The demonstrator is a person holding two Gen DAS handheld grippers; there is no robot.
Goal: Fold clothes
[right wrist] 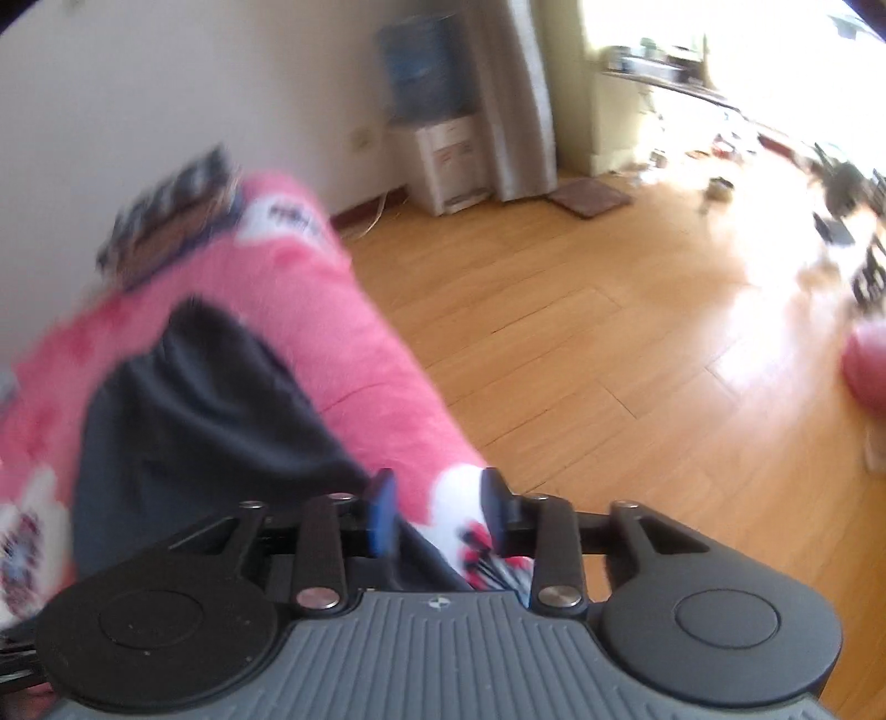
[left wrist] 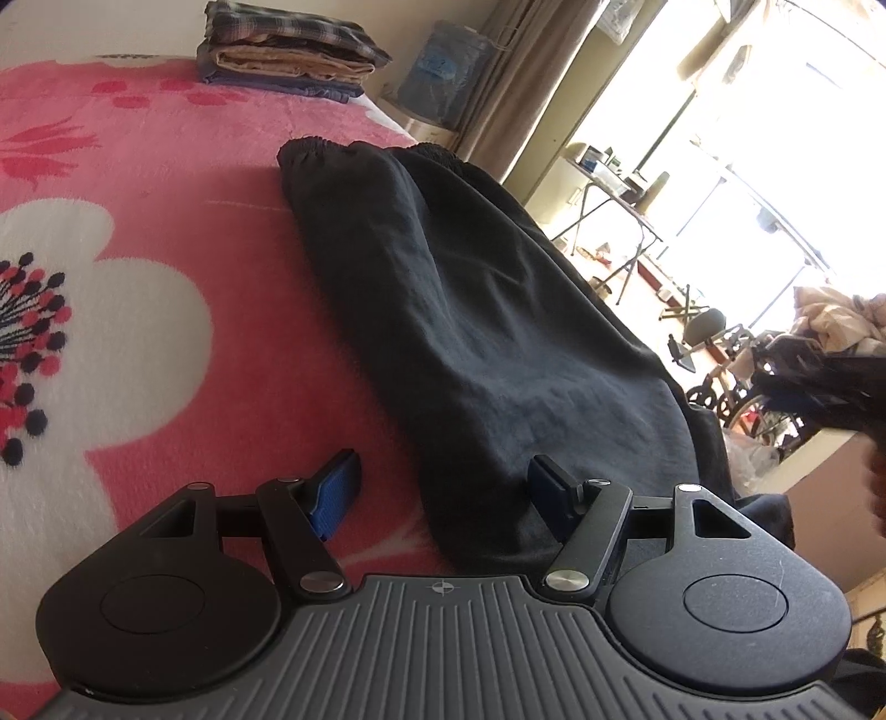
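Black garment (left wrist: 470, 310): lies lengthwise on the pink flowered blanket (left wrist: 183, 183), near the bed's right edge.
Left gripper (left wrist: 443, 487): spread wide, empty, low over the garment's near end.
Right gripper (right wrist: 437, 509): parted, holding nothing, at the bed's edge; view blurred.
Folded stack (left wrist: 288, 50): far end of bed.

A home bedroom: flowered pink blanket (left wrist: 221, 166), water dispenser (right wrist: 437, 160), wooden floor (right wrist: 581, 343).

Sunlit wooden floor (right wrist: 554, 332), white wall (right wrist: 166, 83), curtain (right wrist: 520, 111), water dispenser (right wrist: 437, 144).
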